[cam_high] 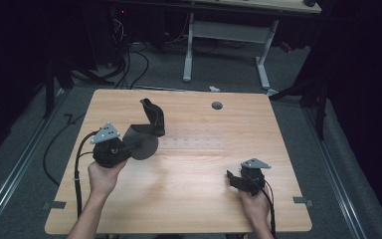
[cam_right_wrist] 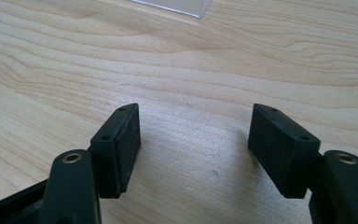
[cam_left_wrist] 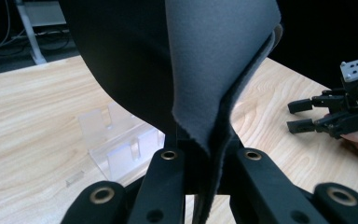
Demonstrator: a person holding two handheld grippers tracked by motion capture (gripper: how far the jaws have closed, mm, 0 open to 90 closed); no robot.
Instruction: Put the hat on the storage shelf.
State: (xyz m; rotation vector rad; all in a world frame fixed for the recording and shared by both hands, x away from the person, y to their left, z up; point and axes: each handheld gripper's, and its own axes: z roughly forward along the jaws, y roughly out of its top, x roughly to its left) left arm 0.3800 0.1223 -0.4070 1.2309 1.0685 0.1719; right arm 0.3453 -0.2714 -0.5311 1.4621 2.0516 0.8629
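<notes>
The left gripper (cam_high: pixel 129 142) pinches a grey cloth (cam_left_wrist: pixel 214 70) (lifted off the tabletop (cam_high: pixel 204 169)); the right gripper (cam_right_wrist: pixel 193 140) rests with fingers spread.

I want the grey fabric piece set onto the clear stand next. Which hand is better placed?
Left, probably: the left gripper is shut on the grey fabric piece, beside the clear stand. The right gripper rests open, apart.
</notes>
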